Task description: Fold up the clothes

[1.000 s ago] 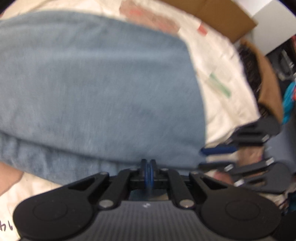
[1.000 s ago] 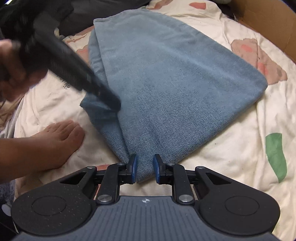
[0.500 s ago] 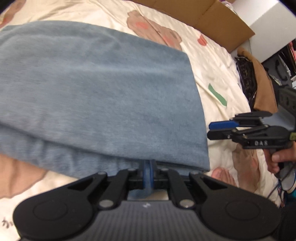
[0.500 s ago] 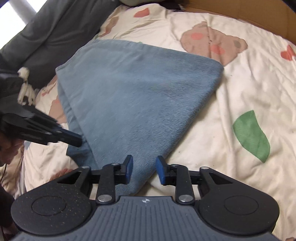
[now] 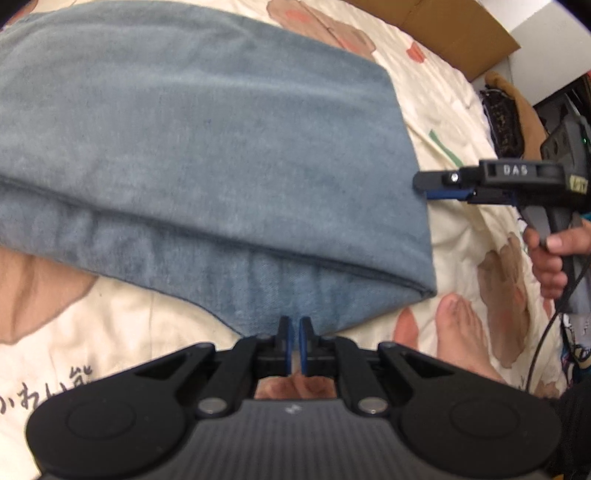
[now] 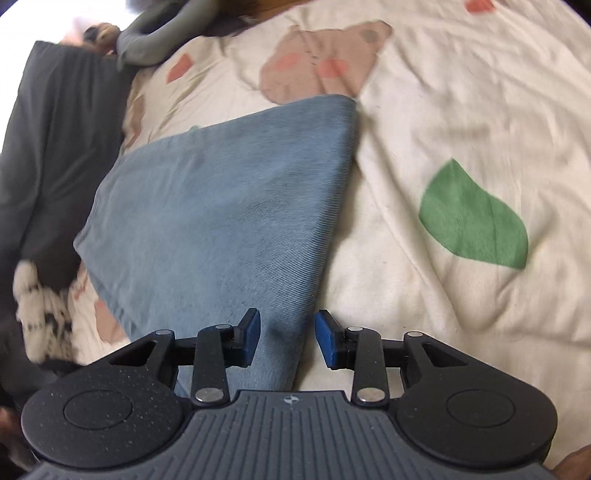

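In the left wrist view, the left gripper (image 5: 294,334) is pointing down at the near edge of the blue cloth (image 5: 207,158). Its 2 blue pads are standing almost together with only a thin slit between them, right at the cloth's hem; I cannot tell whether any fabric is pinched in that slit. The cloth is lying folded on the cream bedsheet (image 5: 436,96), with 1 layer lapping over another and a crease running across it. To the right of the cloth, the right gripper (image 5: 428,186) is hovering just beside the cloth's right edge, carried by a hand (image 5: 554,258) wrapped around its handle. A bare foot (image 5: 461,332) is resting on the sheet just off the cloth's near right corner. A cardboard box (image 5: 443,26) is sitting beyond the cloth's far right side.

In the right wrist view, the right gripper (image 6: 286,341) is standing part open; its jaws have just been opening, and the cloth's (image 6: 221,221) near corner is lying between them with neither pad pressing on it. The cloth is spreading away from that corner across the sheet (image 6: 461,92). A green leaf print (image 6: 472,218) is showing on the sheet well to the right of the cloth, and dark grey fabric (image 6: 48,147) is lying to the cloth's left.
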The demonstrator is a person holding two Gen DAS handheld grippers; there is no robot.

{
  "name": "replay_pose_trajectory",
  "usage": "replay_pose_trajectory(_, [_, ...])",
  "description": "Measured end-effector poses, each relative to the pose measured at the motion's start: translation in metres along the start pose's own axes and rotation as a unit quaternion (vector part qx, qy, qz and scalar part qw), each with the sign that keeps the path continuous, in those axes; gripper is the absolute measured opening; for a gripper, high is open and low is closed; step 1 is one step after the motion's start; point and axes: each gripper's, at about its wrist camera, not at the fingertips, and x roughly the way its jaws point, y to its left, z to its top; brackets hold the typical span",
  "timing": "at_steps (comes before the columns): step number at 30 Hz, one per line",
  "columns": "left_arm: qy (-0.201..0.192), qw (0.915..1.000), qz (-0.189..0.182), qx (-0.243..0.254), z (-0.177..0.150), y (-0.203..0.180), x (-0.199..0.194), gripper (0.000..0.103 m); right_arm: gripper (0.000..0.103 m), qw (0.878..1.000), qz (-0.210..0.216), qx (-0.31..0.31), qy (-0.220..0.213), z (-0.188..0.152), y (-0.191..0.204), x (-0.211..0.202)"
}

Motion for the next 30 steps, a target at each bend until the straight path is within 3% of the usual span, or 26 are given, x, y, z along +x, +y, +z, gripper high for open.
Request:
replay_pose_trajectory(12, [0.002,0.9999,0.007,0.010,-0.003,0.003,0.006,0.003,0.039,0.998,0.043,0.049,-0.015,0.002,-0.010,0.008])
replay_pose_trajectory(17, [0.002,1.0000,0.004,0.005,-0.004,0.007,0.005,0.003,0.039,0.988,0.095,0.119,-0.036,0.000,-0.029,0.002])
replay_pose_trajectory(23, [0.007,1.0000,0.005,0.001,-0.002,0.007,0.005,0.003,0.039,0.978,0.113,0.169,-0.048,0.001,-0.047,0.011])
replay_pose_trajectory(30, [0.008,0.9999,0.007,0.011,-0.001,0.006,-0.008,0.004,0.031,0.972,0.147,0.176,-0.047,0.008,-0.047,0.013])
